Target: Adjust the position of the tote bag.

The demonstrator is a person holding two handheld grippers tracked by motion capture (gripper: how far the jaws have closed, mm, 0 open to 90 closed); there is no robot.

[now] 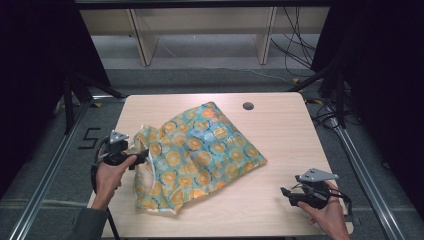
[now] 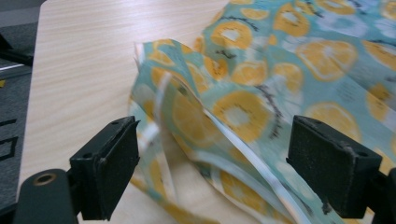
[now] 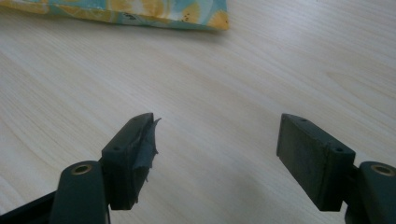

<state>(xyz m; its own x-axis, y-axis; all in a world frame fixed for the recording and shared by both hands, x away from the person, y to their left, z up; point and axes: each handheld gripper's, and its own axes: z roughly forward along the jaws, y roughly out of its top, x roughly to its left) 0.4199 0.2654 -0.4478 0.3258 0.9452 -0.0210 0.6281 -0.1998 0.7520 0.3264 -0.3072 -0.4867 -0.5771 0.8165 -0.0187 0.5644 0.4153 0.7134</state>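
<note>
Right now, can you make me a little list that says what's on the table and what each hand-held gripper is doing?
table: light wood, with a small dark round hole near the far edge
cloth: teal fabric with orange slices, crumpled, lying left of the middle
left hand-held gripper: open, jaws on either side of a raised cloth fold
right hand-held gripper: open, over bare wood, apart from the cloth
right jaw pad: torn and peeling
</note>
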